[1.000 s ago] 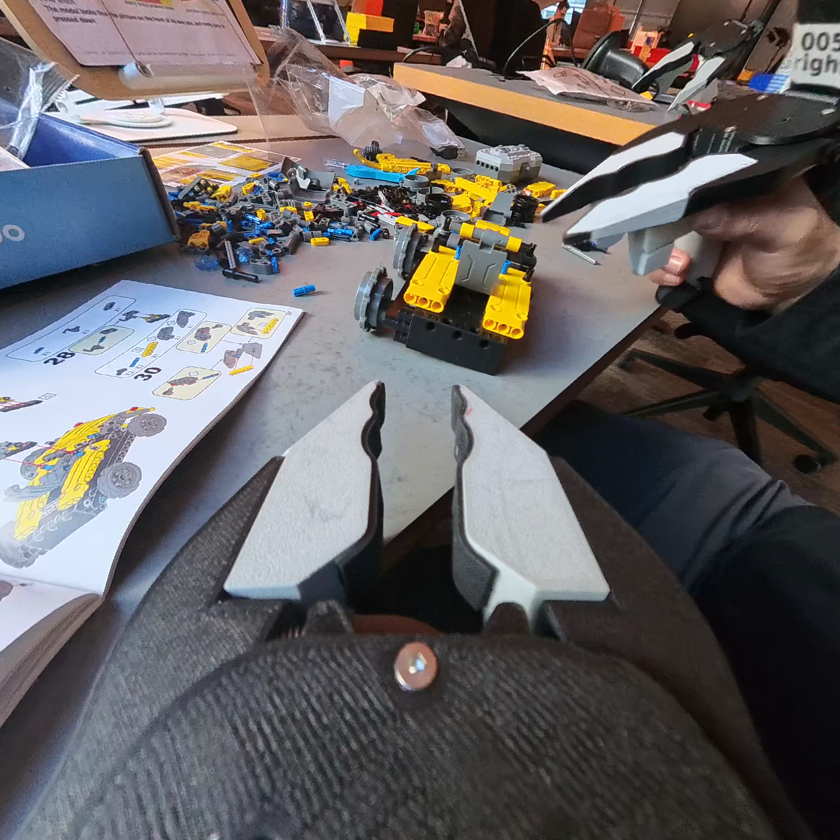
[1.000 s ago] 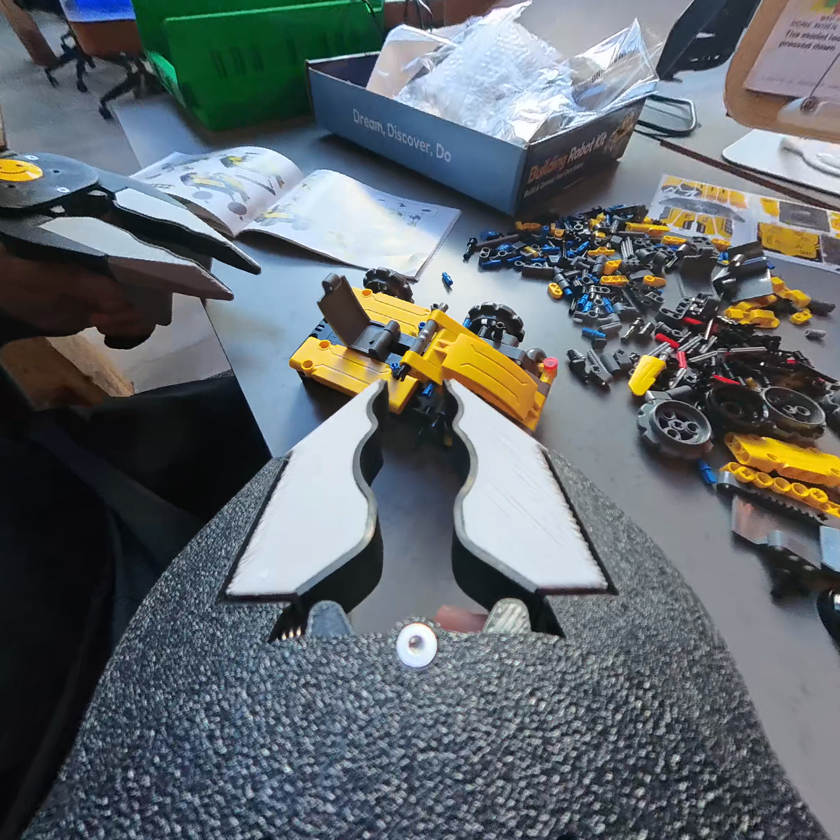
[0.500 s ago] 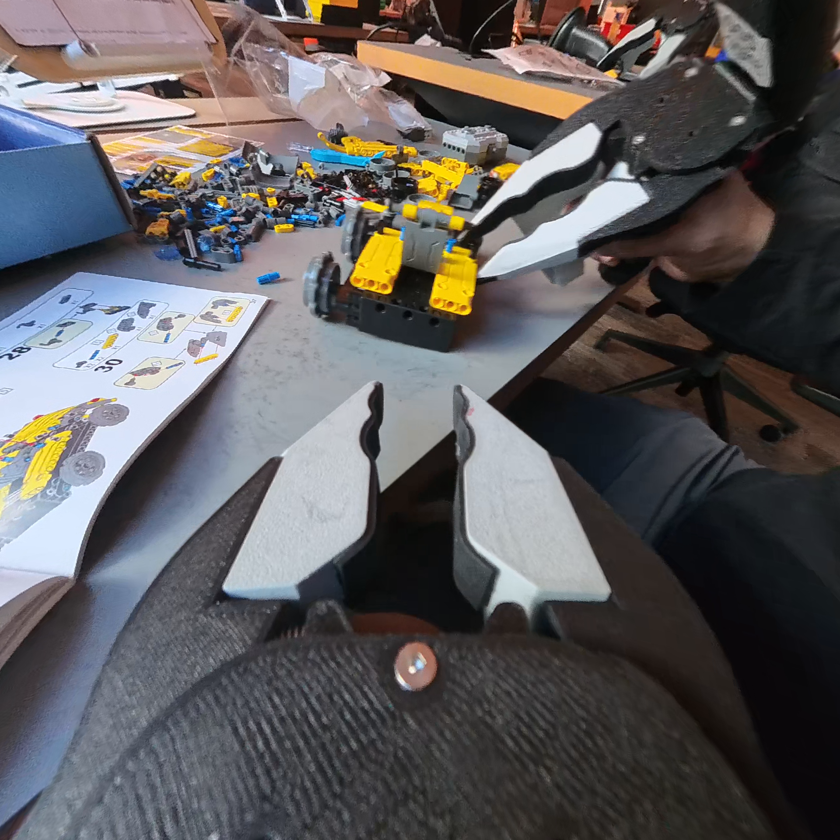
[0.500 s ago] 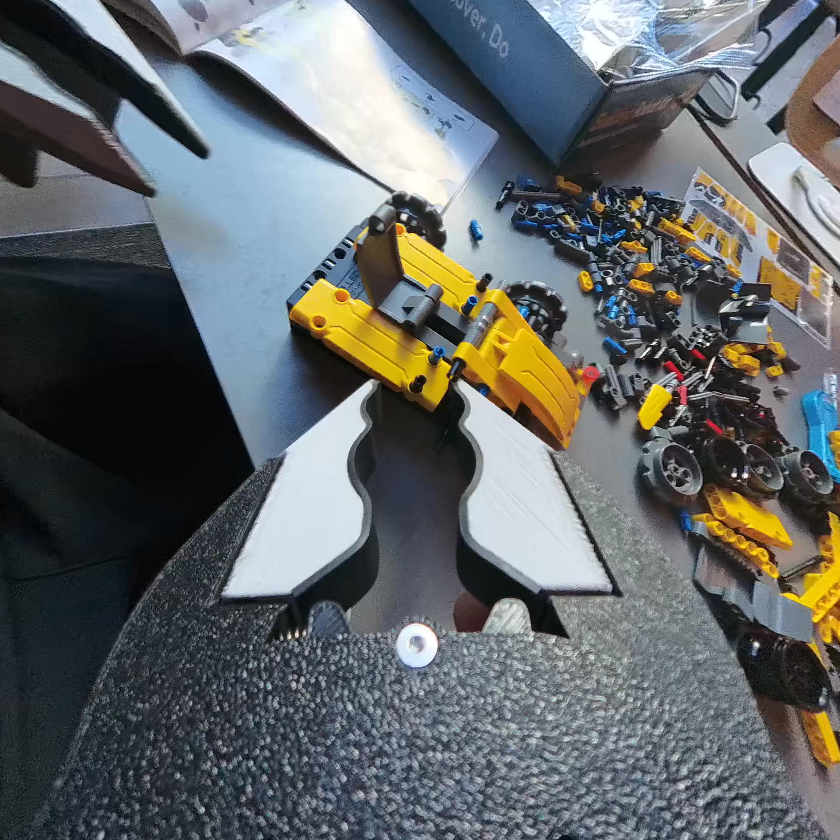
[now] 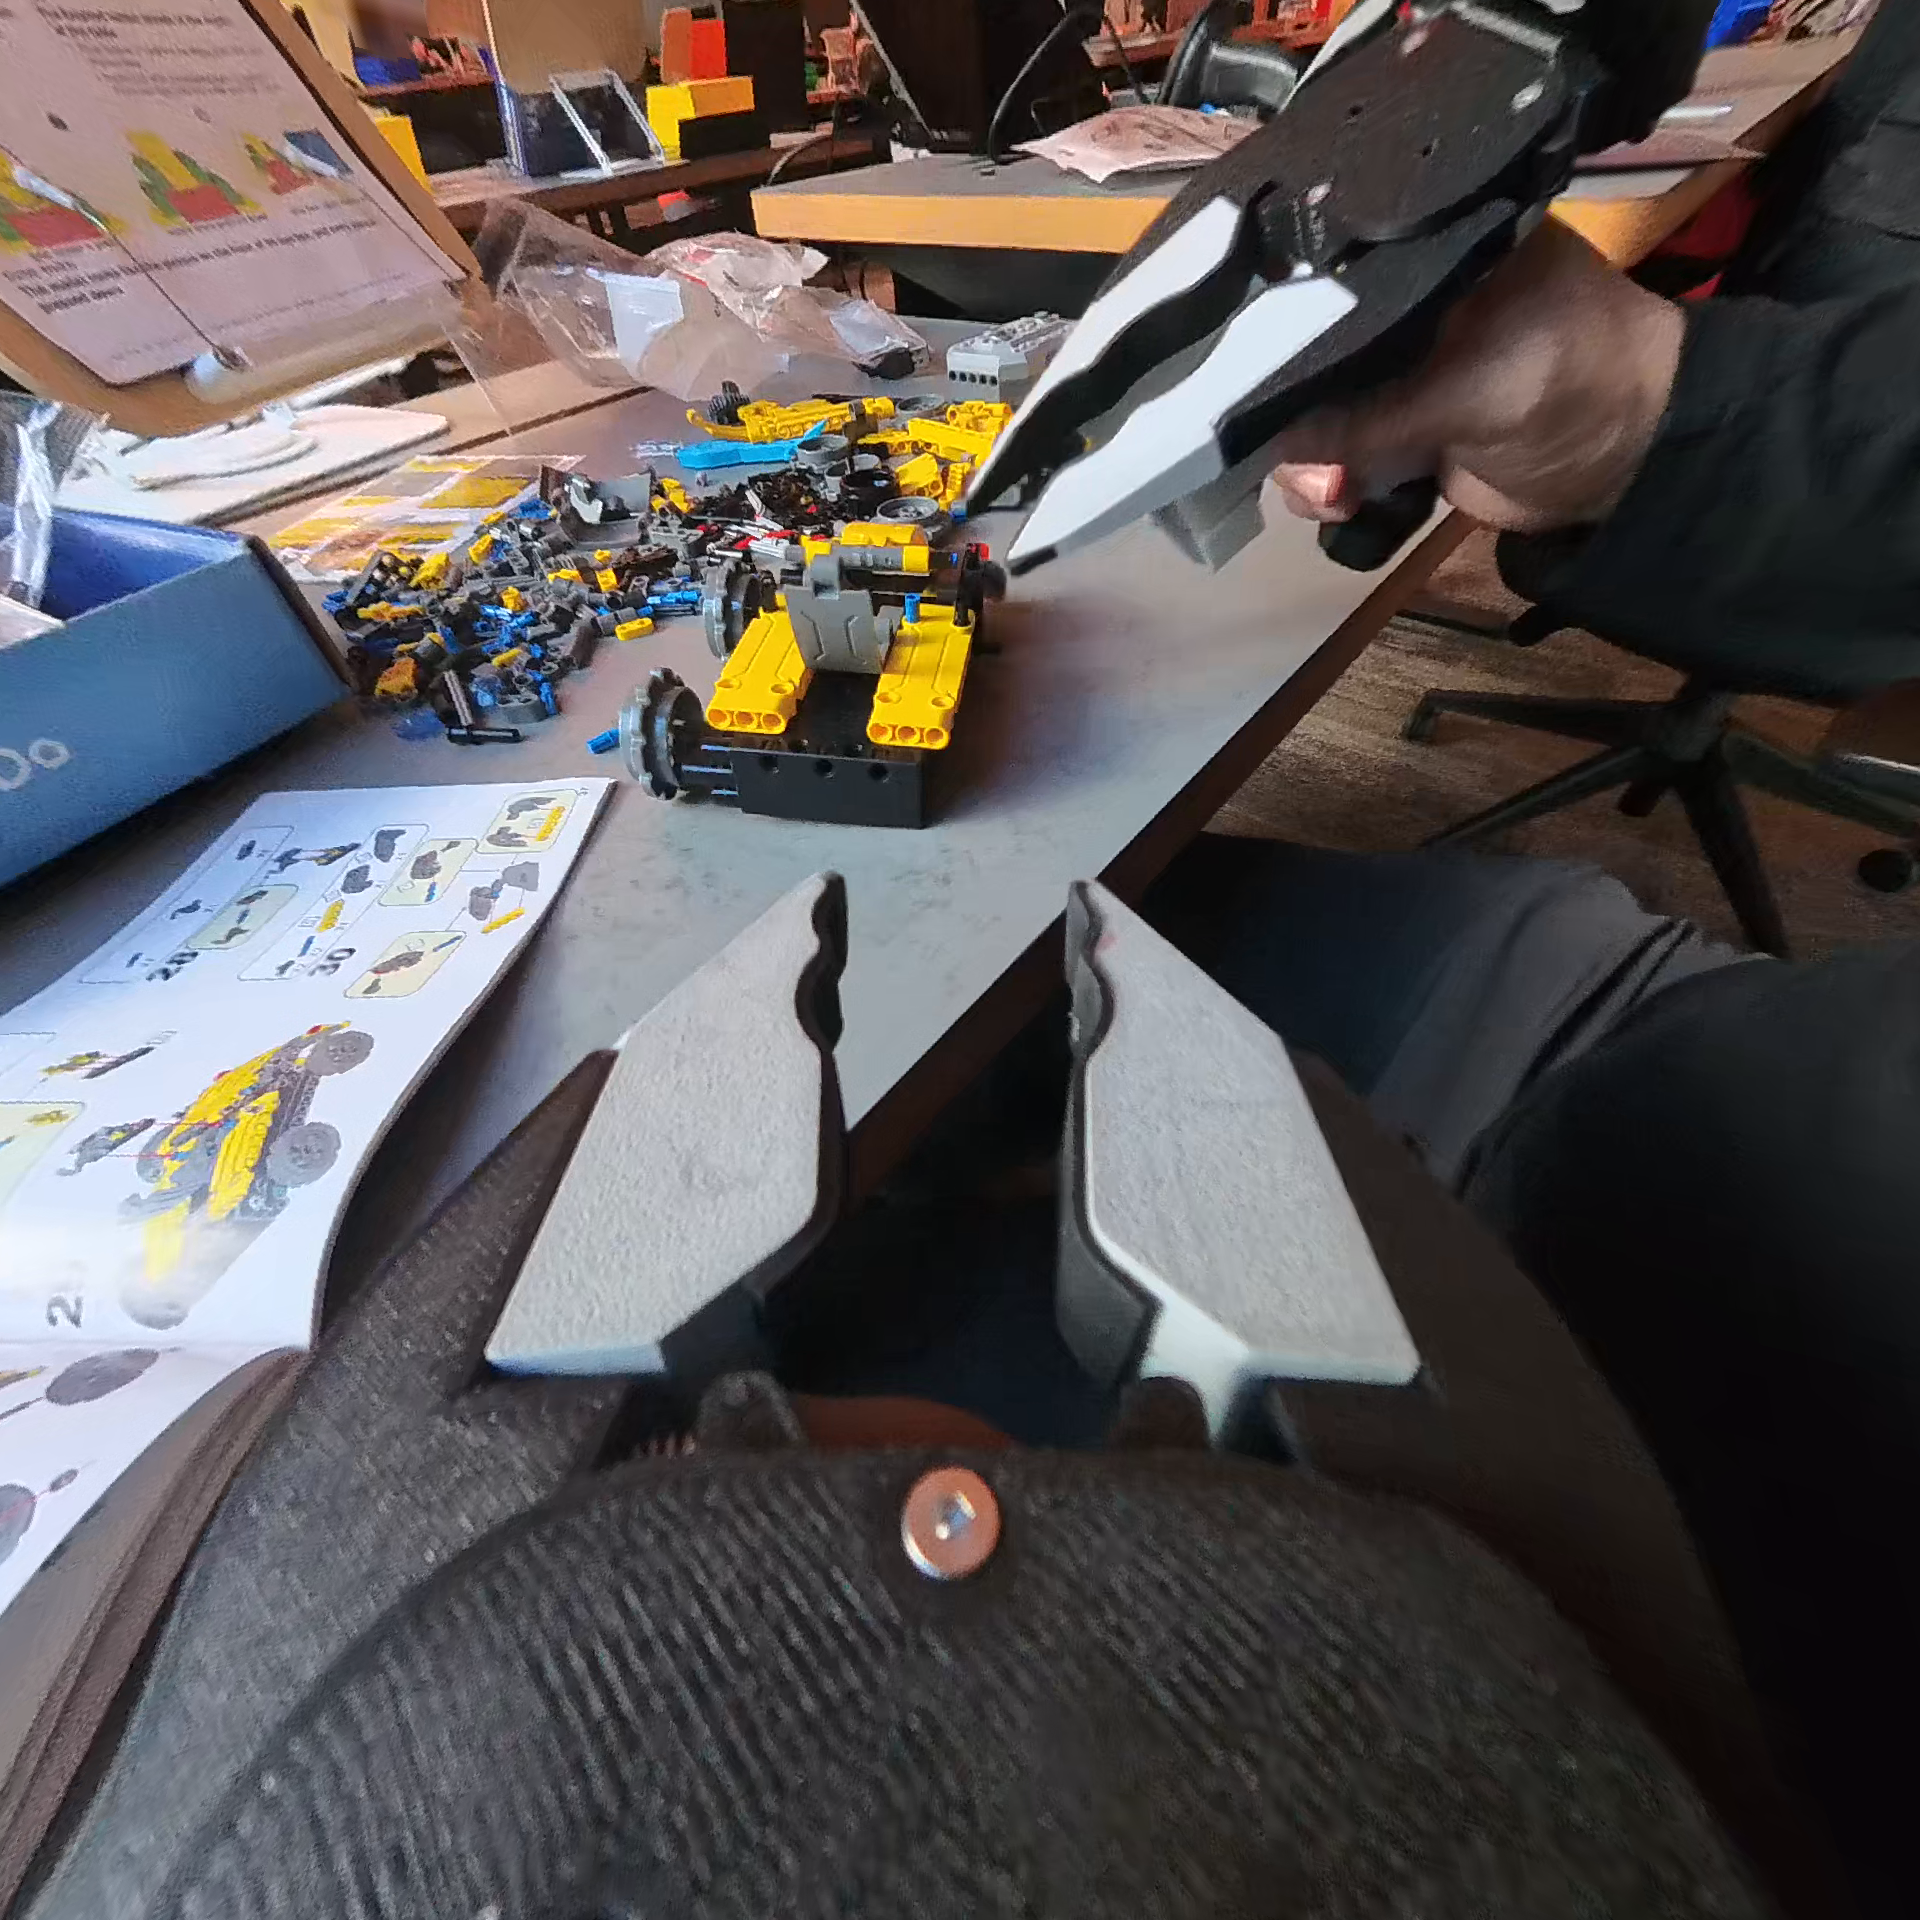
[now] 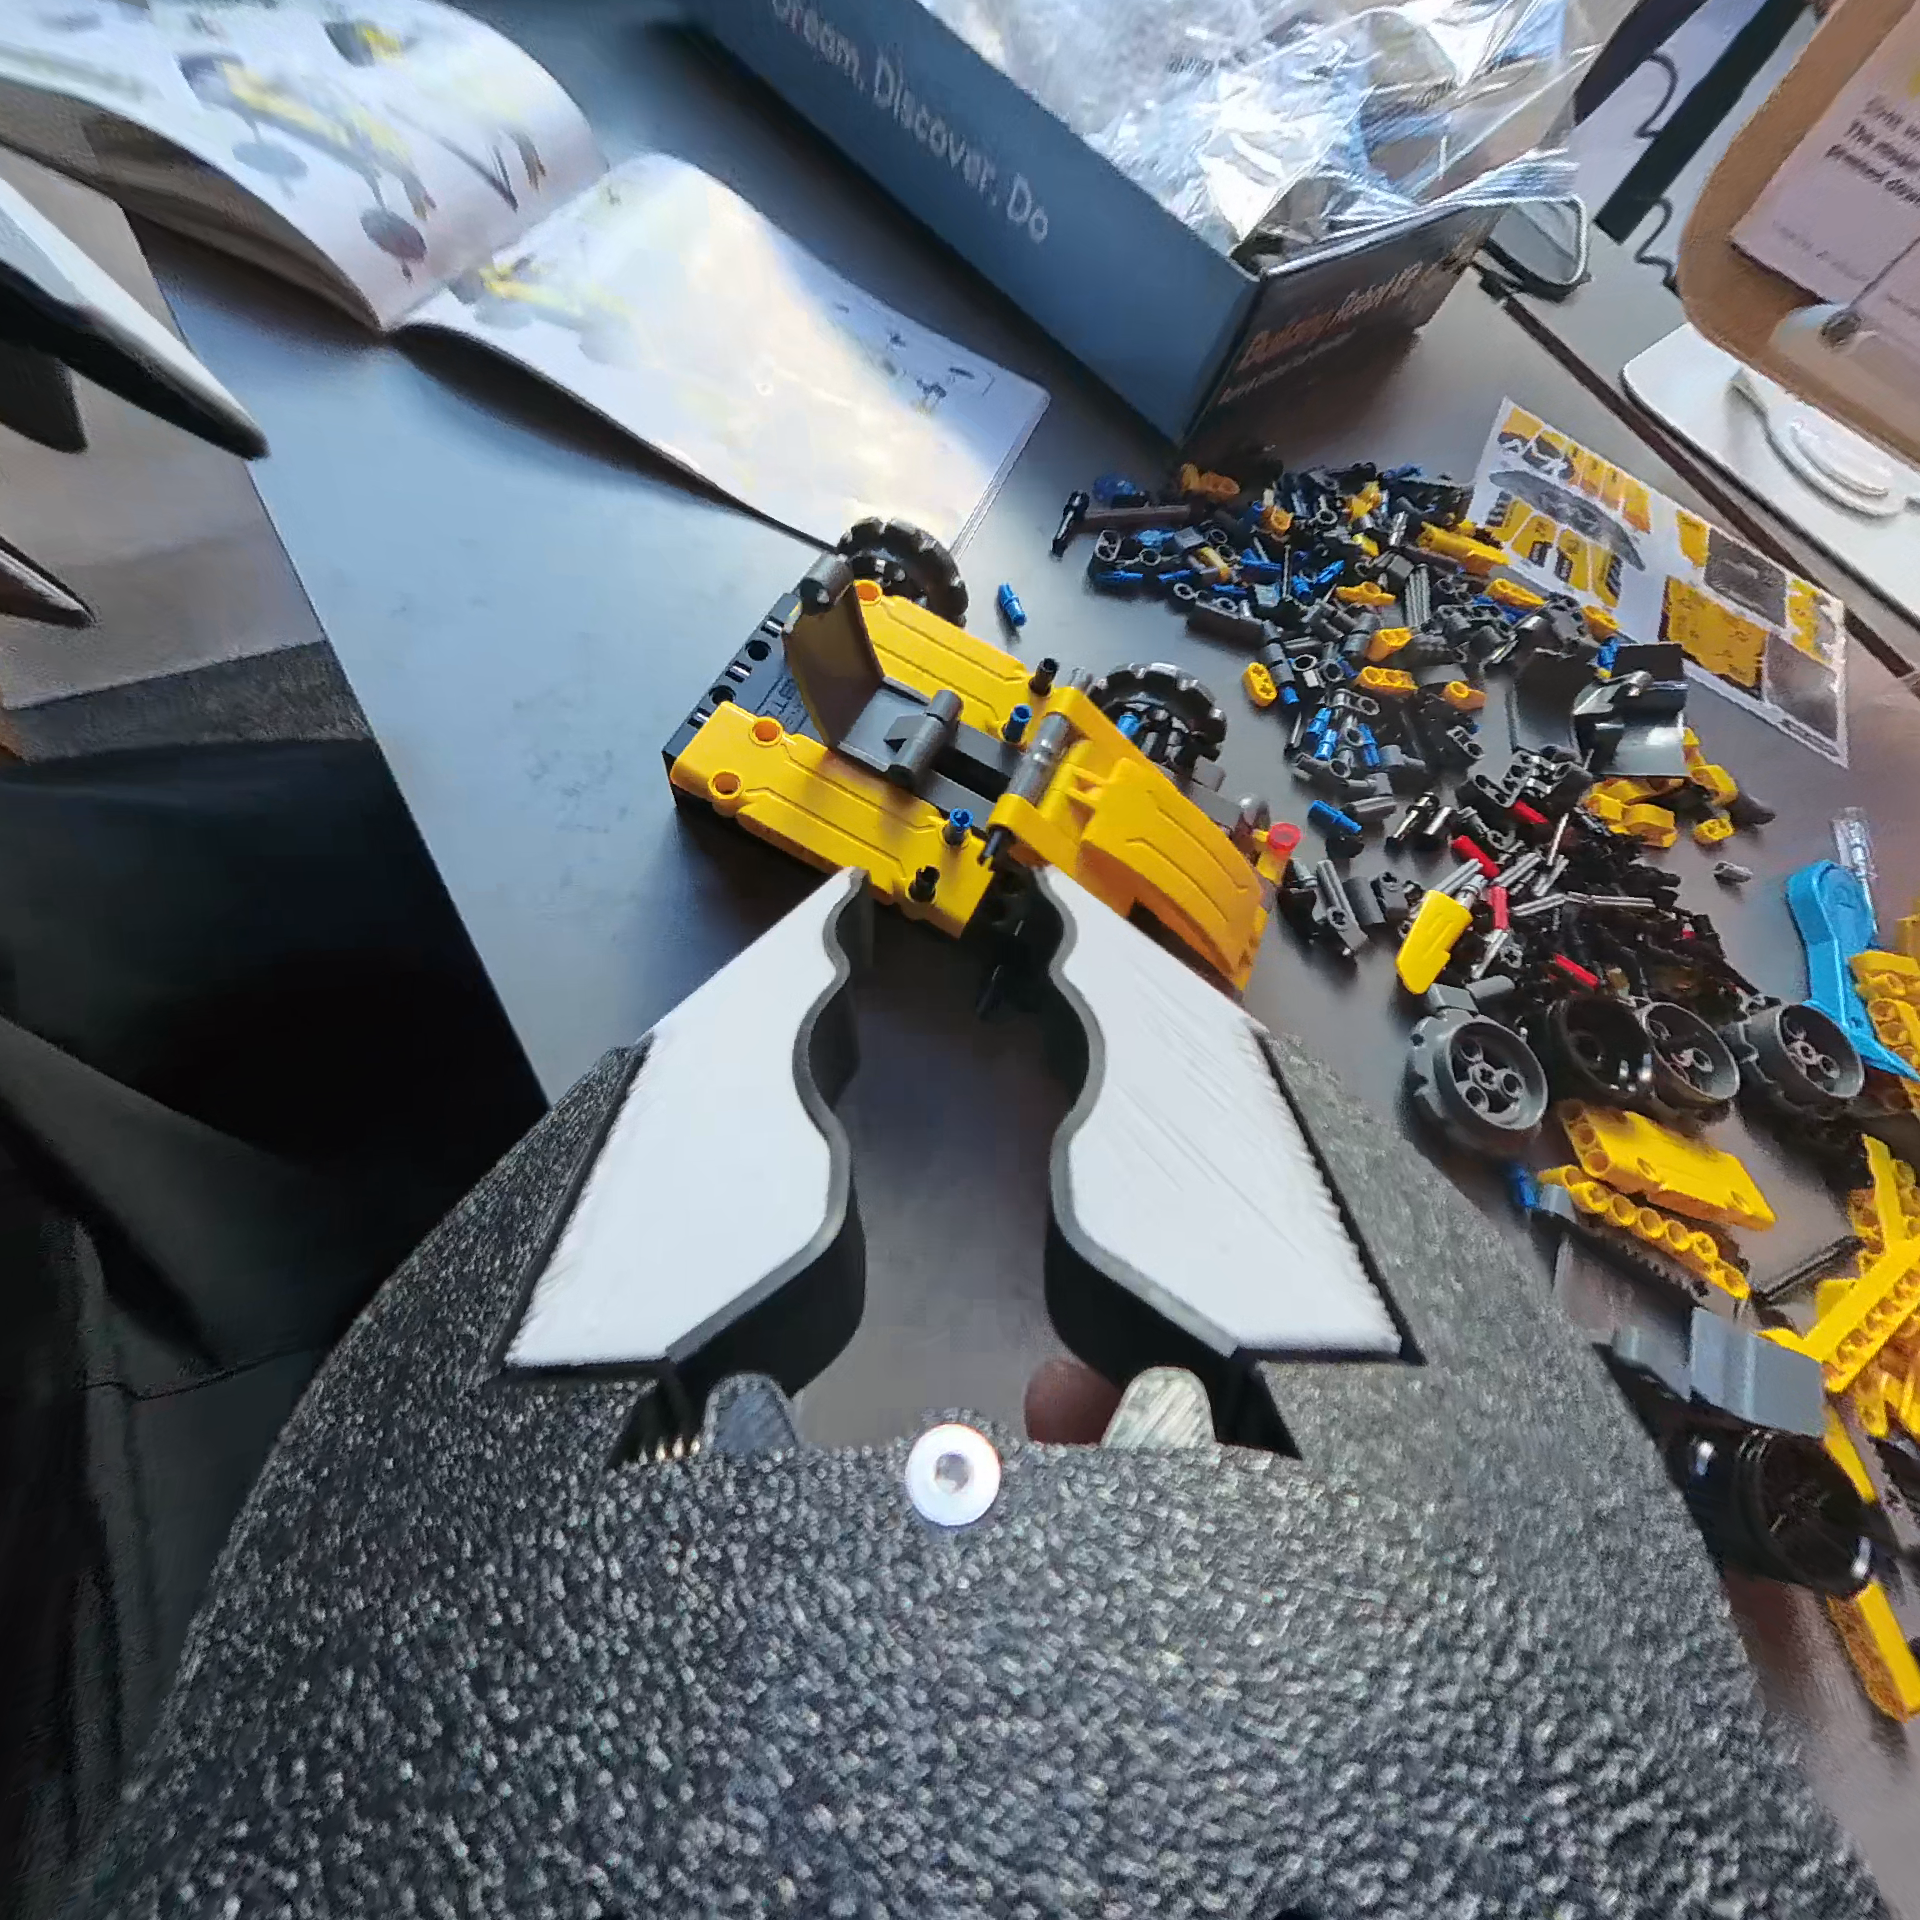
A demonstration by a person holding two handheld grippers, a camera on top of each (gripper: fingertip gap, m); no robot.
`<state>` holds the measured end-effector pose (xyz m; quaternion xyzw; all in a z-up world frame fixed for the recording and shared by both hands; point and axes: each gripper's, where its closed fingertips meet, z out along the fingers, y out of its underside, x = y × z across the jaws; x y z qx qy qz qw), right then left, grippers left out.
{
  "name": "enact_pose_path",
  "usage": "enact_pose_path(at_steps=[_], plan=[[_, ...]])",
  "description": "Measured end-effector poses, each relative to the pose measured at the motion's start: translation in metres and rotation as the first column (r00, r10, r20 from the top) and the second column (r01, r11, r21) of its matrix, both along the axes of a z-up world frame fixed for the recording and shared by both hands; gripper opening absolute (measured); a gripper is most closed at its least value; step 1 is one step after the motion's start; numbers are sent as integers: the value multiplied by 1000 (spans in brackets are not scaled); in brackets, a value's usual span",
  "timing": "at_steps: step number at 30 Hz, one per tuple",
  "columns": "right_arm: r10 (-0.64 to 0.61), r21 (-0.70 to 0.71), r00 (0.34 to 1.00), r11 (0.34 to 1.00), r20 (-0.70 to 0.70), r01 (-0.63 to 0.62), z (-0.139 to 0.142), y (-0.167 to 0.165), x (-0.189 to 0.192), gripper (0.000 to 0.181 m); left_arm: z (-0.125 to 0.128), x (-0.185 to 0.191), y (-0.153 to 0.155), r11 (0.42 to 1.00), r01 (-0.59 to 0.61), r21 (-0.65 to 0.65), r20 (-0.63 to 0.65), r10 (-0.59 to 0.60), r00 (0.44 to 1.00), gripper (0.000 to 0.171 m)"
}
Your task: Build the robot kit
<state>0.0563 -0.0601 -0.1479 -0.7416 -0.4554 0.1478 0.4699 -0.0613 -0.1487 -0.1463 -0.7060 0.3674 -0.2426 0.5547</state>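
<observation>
The half-built yellow and black brick vehicle (image 6: pixel 966 769) with grey wheels stands on the grey table (image 5: pixel 1091 727) near its front edge, and everything else lies about it. Compared with half a second ago, the right gripper (image 6: pixel 948 894) has drawn back a little from the vehicle: in the left wrist view its tips (image 5: pixel 1003 535) were at the model's yellow side, and they now hang just beside its far right corner; whether they touch it cannot be told. Its grey fingers stand apart with nothing between them. The left gripper (image 5: pixel 951 914) holds much the same place, hovering over the table's edge in front of the vehicle, well apart from it, fingers spread and empty. The hand (image 5: pixel 1496 416) in a dark sleeve grips the right tool's handle. Left of the vehicle lies the open white instruction booklet (image 5: pixel 270 997) with printed step pictures and numbers; behind that stands the blue cardboard box (image 6: pixel 997 197) holding crumpled clear plastic bags, with white lettering on its side and yellow lettering on its end. Beyond the vehicle spreads the heap of loose black, blue, grey and yellow bricks (image 6: pixel 1455 727), and past it a yellow and black sticker sheet (image 6: pixel 1662 582).
</observation>
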Motion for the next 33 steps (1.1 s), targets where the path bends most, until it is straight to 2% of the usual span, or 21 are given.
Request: enact_pose_path(at_steps=[5,10,18,22,26,31,33], plan=[[-28,-21,999,999,-44,27,9,0,7,31,-4,-5,4,996,8,-91,45,-4,999,42],[-50,-6,996,999,-70,49,19,6,9,31,-10,-9,8,994,-1,-108,33,5,999,42],[-75,-25,989,997,-131,73,17,16,13,30,-19,-11,12,991,-15,-133,22,18,1000,42],[-117,-12,983,993,-142,116,19,13,27,31,-22,-10,13,990,-20,-138,9,22,1000,42],[-245,-14,961,969,-125,245,28,12,69,31,-24,-6,9,991,-12,-131,-8,12,1000,42],[-490,-107,871,868,-20,486,18,3,158,27,-27,-2,9,988,-12,-152,-2,12,1000,41],[-544,-179,839,824,14,537,8,-7,186,26,-32,0,9,987,-15,-161,-18,12,1000,41]])
